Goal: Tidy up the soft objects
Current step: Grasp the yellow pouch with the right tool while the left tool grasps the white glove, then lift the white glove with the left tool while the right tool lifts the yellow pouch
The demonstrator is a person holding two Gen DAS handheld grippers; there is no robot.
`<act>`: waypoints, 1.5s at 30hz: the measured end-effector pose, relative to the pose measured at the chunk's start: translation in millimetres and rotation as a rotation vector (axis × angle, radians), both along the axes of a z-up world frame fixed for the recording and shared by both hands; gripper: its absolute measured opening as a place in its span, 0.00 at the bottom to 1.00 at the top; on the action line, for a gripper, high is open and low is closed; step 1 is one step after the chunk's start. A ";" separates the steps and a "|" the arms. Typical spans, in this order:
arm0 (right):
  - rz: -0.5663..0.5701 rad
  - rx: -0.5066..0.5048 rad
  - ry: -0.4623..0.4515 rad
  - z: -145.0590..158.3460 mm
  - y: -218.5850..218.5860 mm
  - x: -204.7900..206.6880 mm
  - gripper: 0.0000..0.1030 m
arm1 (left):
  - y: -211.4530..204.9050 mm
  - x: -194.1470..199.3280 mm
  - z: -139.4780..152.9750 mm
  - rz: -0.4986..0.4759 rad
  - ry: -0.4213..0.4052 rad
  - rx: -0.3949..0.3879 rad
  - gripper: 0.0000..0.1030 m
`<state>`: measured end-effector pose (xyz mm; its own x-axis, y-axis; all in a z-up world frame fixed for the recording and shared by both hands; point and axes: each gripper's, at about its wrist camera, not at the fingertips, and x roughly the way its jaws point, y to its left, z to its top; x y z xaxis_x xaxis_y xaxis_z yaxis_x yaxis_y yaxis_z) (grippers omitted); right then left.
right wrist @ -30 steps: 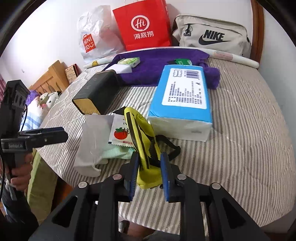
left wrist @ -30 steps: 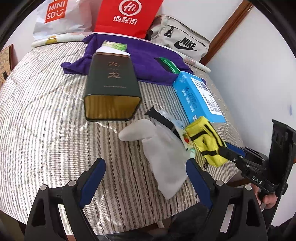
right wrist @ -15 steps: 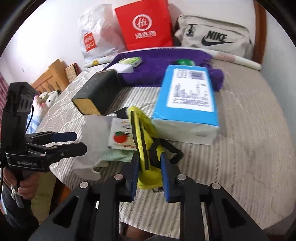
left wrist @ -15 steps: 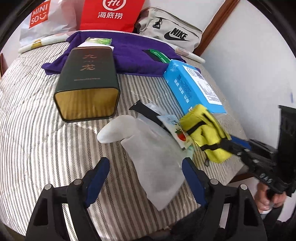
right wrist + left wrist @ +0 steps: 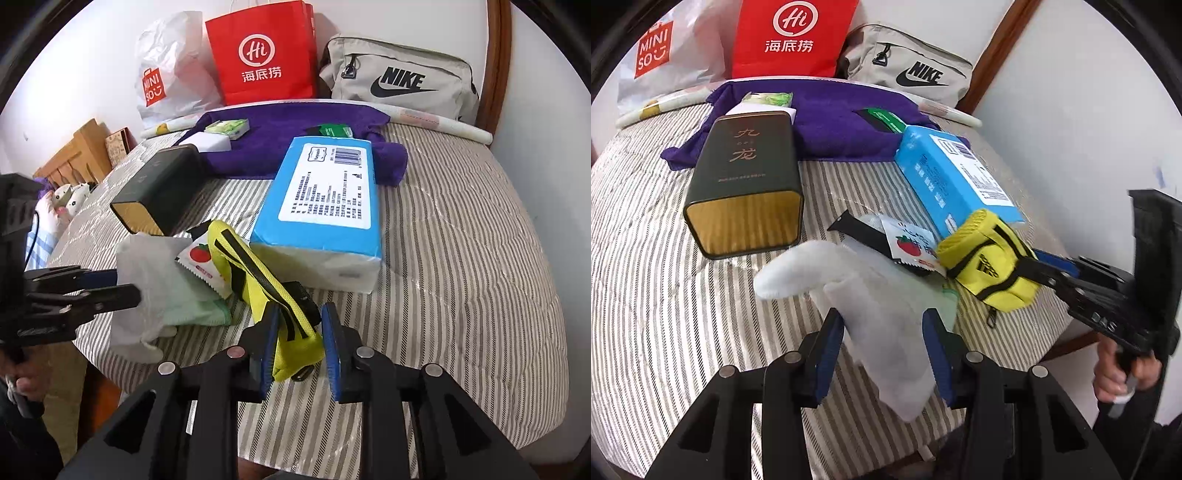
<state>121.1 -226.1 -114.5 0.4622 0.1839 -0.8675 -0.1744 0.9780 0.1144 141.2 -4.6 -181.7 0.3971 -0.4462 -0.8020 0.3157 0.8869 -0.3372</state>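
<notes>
**A:** Left wrist camera: what have you got?

**B:** Your left gripper (image 5: 882,354) straddles the white mitt (image 5: 871,310) at the near edge of the striped table (image 5: 665,295), blue pads at either flank, partly closed. Whether they actually pinch the cloth, I cannot tell. At the right edge, your right gripper (image 5: 1039,271) bites the yellow pouch (image 5: 990,269), which sits just beside the blue tissue pack (image 5: 956,184). A strawberry sachet (image 5: 910,245) lies between mitt and pouch; the dark tin (image 5: 746,184) lies on its side beyond.

**A:** And the right wrist camera?

**B:** Your right gripper (image 5: 297,347) has its pads narrowly apart around the yellow pouch (image 5: 258,280), the left pad pressed to it, the right with a sliver of gap. Your left gripper (image 5: 125,284) reaches in from the left onto the white mitt (image 5: 147,273), over a pale green cloth (image 5: 199,310). The purple towel (image 5: 288,125) lies behind the tissue pack (image 5: 325,199).
</notes>
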 end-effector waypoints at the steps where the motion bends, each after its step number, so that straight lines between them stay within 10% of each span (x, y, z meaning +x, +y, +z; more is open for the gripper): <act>1: 0.009 0.006 0.004 -0.1 0.6 1.2 0.29 | 2.2 -0.7 -0.3 -0.008 0.010 -0.008 0.41; 23: 0.091 0.072 0.083 -24.4 5.8 16.5 0.39 | 4.4 4.1 -26.7 0.022 0.041 -0.023 0.26; 29: 0.107 0.111 0.058 -27.1 9.3 9.1 0.23 | 19.4 -2.8 -21.2 0.062 0.036 -0.007 0.23; 45: 0.027 0.085 -0.015 10.5 -25.8 -28.7 0.19 | 65.5 -22.0 -4.2 0.174 0.028 -0.028 0.22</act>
